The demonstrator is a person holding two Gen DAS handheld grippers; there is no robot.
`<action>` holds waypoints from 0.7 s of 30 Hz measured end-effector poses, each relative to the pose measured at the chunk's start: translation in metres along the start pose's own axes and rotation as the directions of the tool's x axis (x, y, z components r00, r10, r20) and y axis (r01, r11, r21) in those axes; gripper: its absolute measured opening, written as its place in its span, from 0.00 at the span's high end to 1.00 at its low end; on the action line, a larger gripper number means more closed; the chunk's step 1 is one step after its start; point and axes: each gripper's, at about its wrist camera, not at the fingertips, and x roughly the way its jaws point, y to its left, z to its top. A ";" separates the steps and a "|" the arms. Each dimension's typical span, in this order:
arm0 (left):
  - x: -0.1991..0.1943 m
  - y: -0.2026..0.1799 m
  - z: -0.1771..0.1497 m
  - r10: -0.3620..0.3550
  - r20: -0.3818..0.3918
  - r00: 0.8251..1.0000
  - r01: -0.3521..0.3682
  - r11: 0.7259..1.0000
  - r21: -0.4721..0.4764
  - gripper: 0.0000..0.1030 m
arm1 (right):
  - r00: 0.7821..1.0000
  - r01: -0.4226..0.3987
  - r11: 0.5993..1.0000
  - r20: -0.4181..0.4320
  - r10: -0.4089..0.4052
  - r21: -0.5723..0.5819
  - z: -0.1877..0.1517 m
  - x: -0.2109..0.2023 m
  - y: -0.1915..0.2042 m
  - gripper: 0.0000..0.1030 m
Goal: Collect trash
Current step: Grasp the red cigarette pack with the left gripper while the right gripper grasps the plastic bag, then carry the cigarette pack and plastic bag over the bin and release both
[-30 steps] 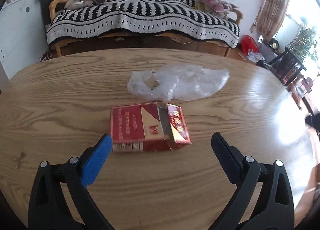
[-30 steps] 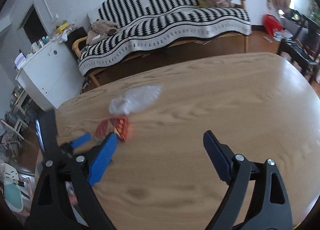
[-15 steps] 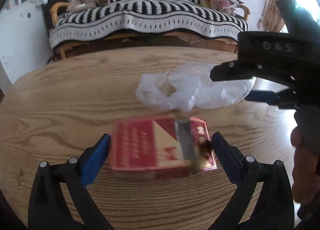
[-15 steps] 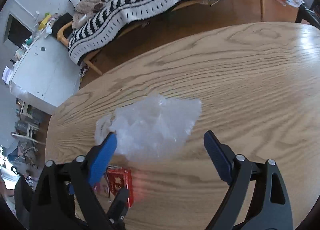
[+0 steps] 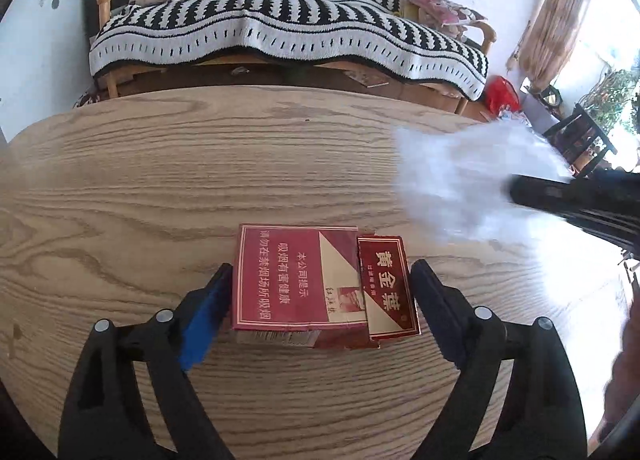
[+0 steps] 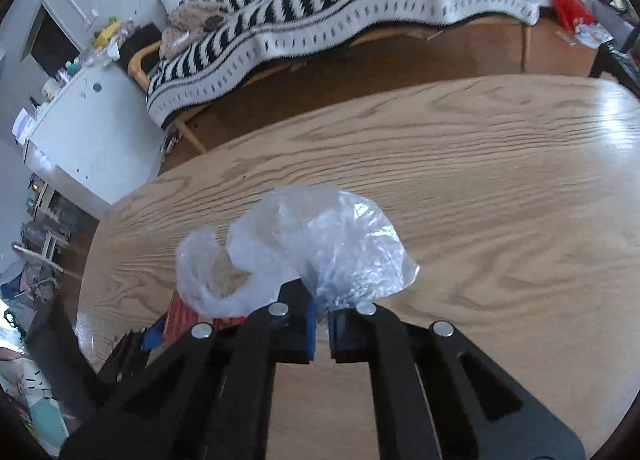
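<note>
Right claw (image 6: 320,326) clenched on crumpled plastic bag (image 6: 316,248). Left claw (image 5: 322,296) spread wide, straddling red cigarette pack (image 5: 316,280) on wooden bench (image 5: 160,179).

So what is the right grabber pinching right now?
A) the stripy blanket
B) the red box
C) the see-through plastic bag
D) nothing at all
C: in the right wrist view the right gripper has its jaws shut on the bunched end of the clear plastic bag, while the red box sits between the left gripper jaws.
</note>
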 end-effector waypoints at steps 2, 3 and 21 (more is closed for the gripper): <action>-0.003 -0.004 -0.002 0.000 -0.012 1.000 0.000 1.000 0.006 0.19 | 0.999 0.018 1.000 0.030 -0.018 -0.002 -0.010 -0.025 -0.010 0.95; -0.005 -0.007 -0.003 0.008 -0.014 1.000 -0.008 1.000 0.017 0.19 | 0.998 0.028 1.000 0.049 -0.028 0.004 -0.018 -0.043 -0.021 0.95; -0.153 -0.141 -0.072 -0.192 0.028 0.981 0.182 0.961 0.209 0.20 | 0.936 0.241 0.934 0.192 -0.295 0.265 -0.245 -0.305 -0.198 0.95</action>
